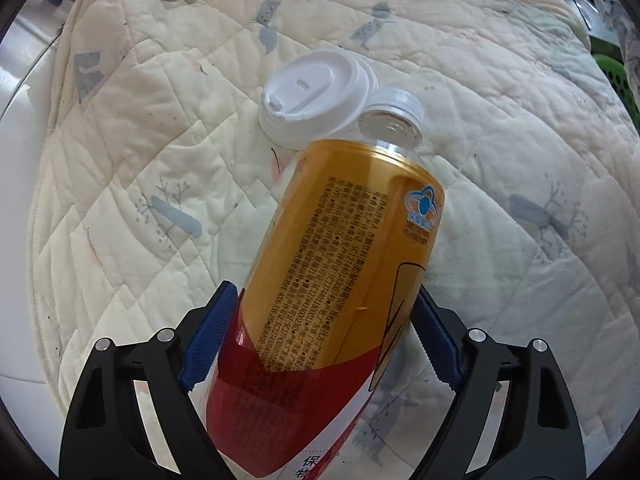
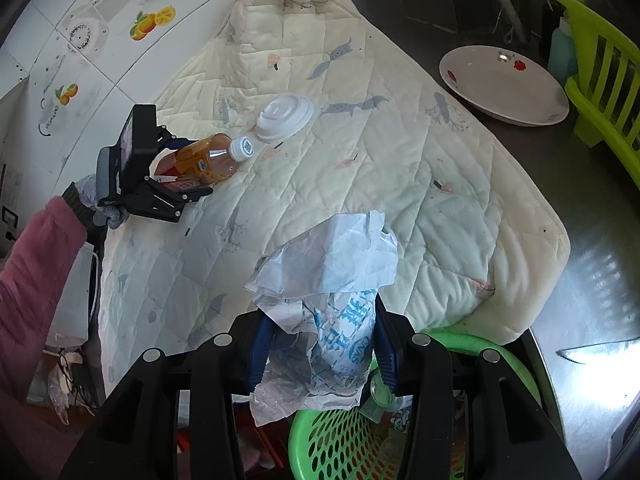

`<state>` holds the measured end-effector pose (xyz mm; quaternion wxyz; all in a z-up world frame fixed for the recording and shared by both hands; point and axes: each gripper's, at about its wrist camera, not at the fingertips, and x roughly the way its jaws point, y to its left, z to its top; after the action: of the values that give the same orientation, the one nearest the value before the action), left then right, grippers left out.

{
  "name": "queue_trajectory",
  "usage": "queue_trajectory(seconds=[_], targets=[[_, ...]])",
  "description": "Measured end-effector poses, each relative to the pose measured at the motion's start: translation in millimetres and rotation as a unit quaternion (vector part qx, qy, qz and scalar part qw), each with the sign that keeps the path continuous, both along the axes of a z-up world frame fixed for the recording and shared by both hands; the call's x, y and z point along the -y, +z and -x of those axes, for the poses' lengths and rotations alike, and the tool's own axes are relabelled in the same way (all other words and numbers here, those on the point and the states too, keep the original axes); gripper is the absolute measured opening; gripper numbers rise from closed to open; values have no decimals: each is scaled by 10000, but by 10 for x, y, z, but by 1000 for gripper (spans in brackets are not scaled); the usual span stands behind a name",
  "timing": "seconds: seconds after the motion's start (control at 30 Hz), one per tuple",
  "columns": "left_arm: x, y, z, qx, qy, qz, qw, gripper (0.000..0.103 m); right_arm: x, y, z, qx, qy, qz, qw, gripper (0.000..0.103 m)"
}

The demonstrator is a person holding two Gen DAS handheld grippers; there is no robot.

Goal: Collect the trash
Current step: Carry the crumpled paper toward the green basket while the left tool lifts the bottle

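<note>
You are mid-collection with both hands busy. Your left claw brackets the clear plastic bottle with the orange and red label and white screw cap, which lies on the cream quilted cloth printed with grey birds that covers the counter. In the left wrist view the blue pads sit at either side of the bottle's lower body; the left pad looks to be against the label, but you cannot tell whether the right one is pressing, so treat the bottle as bracketed, not yet secured. Finish clamping down before you lift.

Your right claw is clenched on a crumpled white paper wrapper with blue print, held over the near edge of the cloth. The green perforated plastic basket sits just below and in front of that claw; it already holds some scraps, too hidden behind the claw to identify. Your next move on this side is probably to bring the wrapper over the basket's mouth and release it.

A white plastic cup lid with a sip hole lies on the cloth, touching the bottle's cap end, not yet collected. Take care that lifting the bottle does not flick it away. The white oval dish with red flower marks on the bare counter looks empty.
</note>
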<state>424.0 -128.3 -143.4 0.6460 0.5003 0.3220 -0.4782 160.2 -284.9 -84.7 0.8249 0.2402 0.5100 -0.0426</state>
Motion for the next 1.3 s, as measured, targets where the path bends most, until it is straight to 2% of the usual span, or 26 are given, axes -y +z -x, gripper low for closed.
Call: queue_trajectory(seconds=[0.07, 0.17, 0.4, 0.57, 0.7, 1.03, 1.3], targets=[[-27, 38, -39, -194, 181, 108, 9996, 82, 15, -9, 24, 26, -44, -48, 10000, 43], [-87, 61, -18, -251, 451, 250, 9984, 81, 42, -38, 62, 24, -107, -112, 9999, 43], [-274, 130, 223, -462, 1232, 582, 9896, 77, 39, -142, 159, -53, -115, -124, 9998, 43], [-433, 185, 509, -521, 1885, 874, 9768, 77, 46, -173, 232, -45, -1, -1, 10000, 43], [-573, 319, 743, -572, 2390, 1183, 9621, 76, 61, -142, 327, 4, 121, 152, 9998, 43], [-761, 718, 1711, -541, 2768, 1866, 9411, 76, 83, -167, 769, -20, 579, 498, 9971, 44], [-731, 857, 2632, -782, 2827, 2333, 9271, 76, 148, -249, 1154, -130, 816, 803, 9933, 54]])
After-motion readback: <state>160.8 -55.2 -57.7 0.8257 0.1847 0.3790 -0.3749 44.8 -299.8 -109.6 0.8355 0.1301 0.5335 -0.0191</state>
